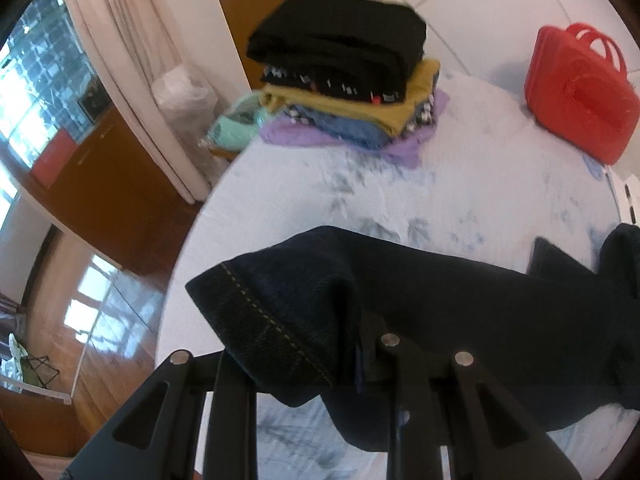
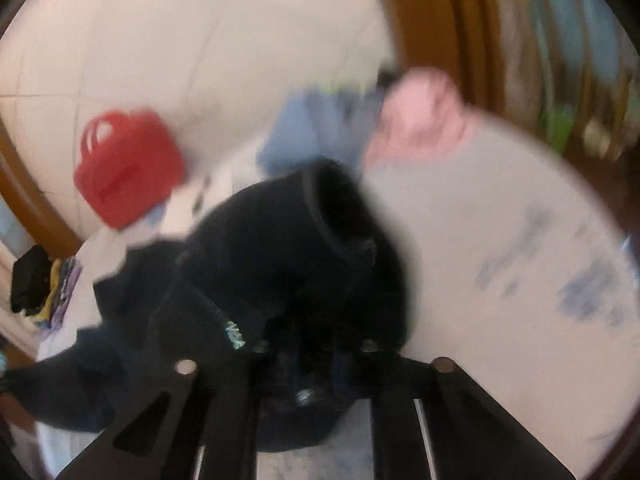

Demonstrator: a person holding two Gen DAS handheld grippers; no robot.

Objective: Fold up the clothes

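A pair of dark navy jeans [image 1: 440, 300] hangs between both grippers above a white bed with blue prints [image 1: 460, 168]. My left gripper [image 1: 320, 360] is shut on a leg hem with tan stitching [image 1: 256, 308]. My right gripper [image 2: 316, 356] is shut on the waistband end of the jeans [image 2: 304, 240], whose opening faces the camera; this view is blurred by motion. A stack of folded clothes [image 1: 344, 68], black on top, sits at the far left corner of the bed and shows small in the right wrist view [image 2: 40, 284].
A red hard case with handles [image 1: 580, 92] stands on the far side of the bed, also in the right wrist view [image 2: 124, 168]. Unfolded pink [image 2: 420, 124] and blue [image 2: 312, 132] clothes lie at the far edge. Wooden floor [image 1: 104, 320] lies left of the bed.
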